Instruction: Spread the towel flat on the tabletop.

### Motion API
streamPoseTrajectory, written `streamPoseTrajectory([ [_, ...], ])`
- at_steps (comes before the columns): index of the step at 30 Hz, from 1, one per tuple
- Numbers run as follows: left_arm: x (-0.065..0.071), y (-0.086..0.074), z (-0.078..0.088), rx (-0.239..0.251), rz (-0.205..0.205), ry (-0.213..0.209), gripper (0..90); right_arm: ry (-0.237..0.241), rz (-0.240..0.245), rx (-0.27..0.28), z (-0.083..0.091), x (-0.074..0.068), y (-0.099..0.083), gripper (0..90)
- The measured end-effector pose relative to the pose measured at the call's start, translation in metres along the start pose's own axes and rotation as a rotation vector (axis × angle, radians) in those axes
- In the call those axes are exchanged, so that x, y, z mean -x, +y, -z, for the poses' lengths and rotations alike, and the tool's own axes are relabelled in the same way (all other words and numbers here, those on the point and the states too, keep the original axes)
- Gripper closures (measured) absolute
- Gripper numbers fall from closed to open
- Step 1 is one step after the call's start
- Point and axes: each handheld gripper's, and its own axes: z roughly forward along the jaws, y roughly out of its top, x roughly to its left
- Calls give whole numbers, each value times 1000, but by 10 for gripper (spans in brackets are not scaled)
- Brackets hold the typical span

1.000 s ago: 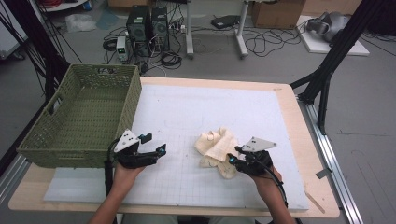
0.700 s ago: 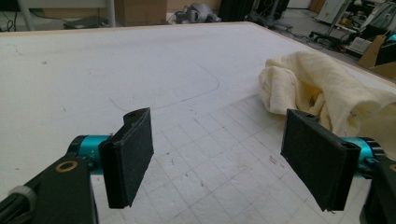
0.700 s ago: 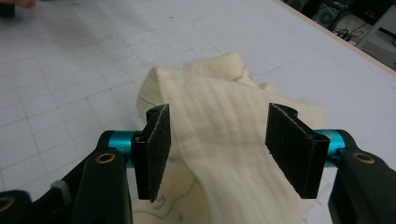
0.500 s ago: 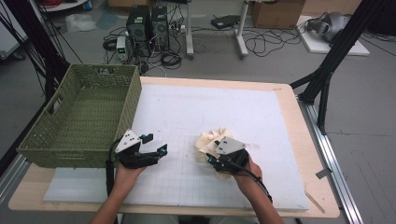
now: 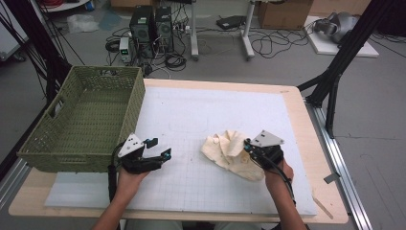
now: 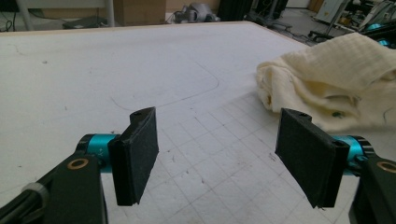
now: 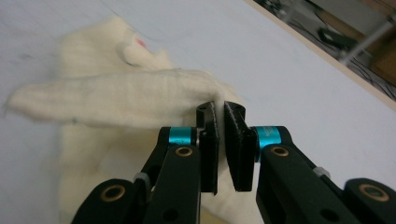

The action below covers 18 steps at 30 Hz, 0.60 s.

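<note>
1. My right gripper (image 7: 220, 116) has just been closing, and its two black pads now pinch a fold of the cream waffle-weave cloth (image 7: 116, 100) between them; in the right gripper view a thin edge of fabric sits squeezed in the narrow gap, with a long fold running away from the tips.

2. My left gripper (image 6: 215, 154) stands wide apart with nothing between its pads. Its jaws have eased in a touch, but bare mat shows through the gap, and the cloth (image 6: 336, 84) lies ahead and to one side, not touching.

3. From the high view, the cloth (image 5: 230, 151) lies crumpled on the white gridded mat (image 5: 191, 120), on my right half of the table, well apart from the green woven plastic basket (image 5: 81, 120) at the far left. My right gripper (image 5: 249, 147) bites the heap's near-right edge; my left gripper (image 5: 160, 148) waits just in front of the basket.

4. I judge this the pick-up step: one edge is caught, and most of the cloth is on the mat.

5. Next, I think, the right hand should lift so the cloth hangs free, and the left must come across and close on a second edge. The thin pinch could slip if I pull too fast.
</note>
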Motion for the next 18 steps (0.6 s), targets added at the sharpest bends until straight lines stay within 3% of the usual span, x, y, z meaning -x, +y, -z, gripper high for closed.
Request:
streamPoseTrajectory([
  [4,1,0,-1,-2,3,-1,298,-74,-49,-76,5,17,-22,837],
  [6,1,-1,-1,-4,1,-3,298,-69,-89,-87,7,24,-32,798],
  [10,0,-1,-2,-8,3,-3,297,-66,-90,-60,16,27,-40,627],
  [14,1,-1,-2,-6,2,-6,297,-98,-103,-20,30,31,-38,571],
  [16,1,-1,-3,-8,1,-8,297,-68,-129,41,36,33,-34,541],
  [18,2,-1,-3,-8,2,-10,297,-2,-121,89,37,28,-27,492],
])
